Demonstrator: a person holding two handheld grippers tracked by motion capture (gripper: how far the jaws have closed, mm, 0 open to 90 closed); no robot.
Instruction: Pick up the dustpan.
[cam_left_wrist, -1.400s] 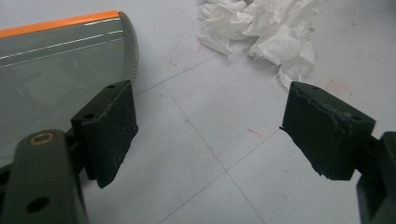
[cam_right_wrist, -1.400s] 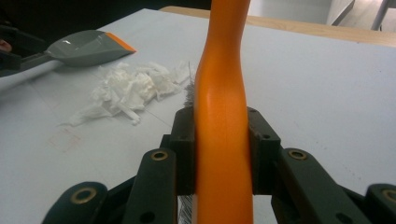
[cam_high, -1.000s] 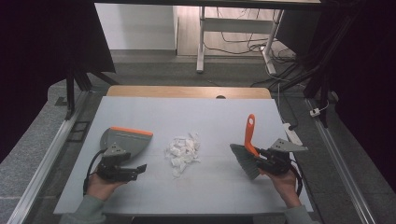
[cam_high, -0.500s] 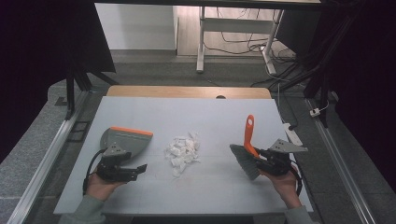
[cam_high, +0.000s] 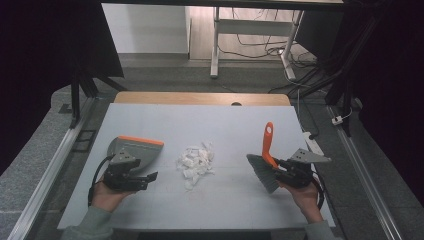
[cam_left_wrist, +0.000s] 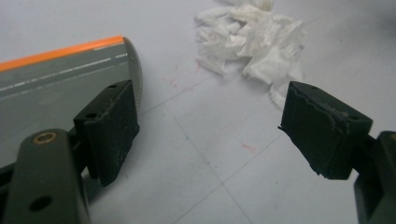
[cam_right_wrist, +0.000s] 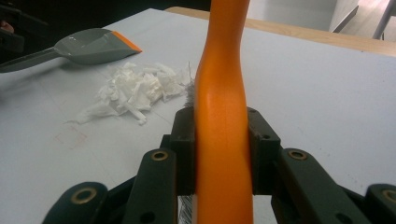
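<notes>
A grey dustpan (cam_high: 132, 150) with an orange lip lies at the left of the white table (cam_high: 225, 125). My left gripper (cam_high: 148, 181) is open just in front of it, with nothing between the jaws. In the left gripper view this gripper (cam_left_wrist: 210, 130) has one jaw over the dustpan (cam_left_wrist: 51, 79) edge, and the white paper scraps (cam_left_wrist: 252, 42) lie ahead. The scrap pile (cam_high: 195, 161) sits mid-table. My right gripper (cam_high: 277, 167) is shut on the orange handle of a brush (cam_high: 267, 145), whose grey bristles point down and left. The handle (cam_right_wrist: 222, 70) stands upright between the jaws.
A wooden strip (cam_high: 200, 98) runs along the table's far edge. Metal rails (cam_high: 55, 160) flank the table on the left. A white power strip (cam_high: 315, 145) lies by the right edge. Desk legs and cables stand on the floor beyond.
</notes>
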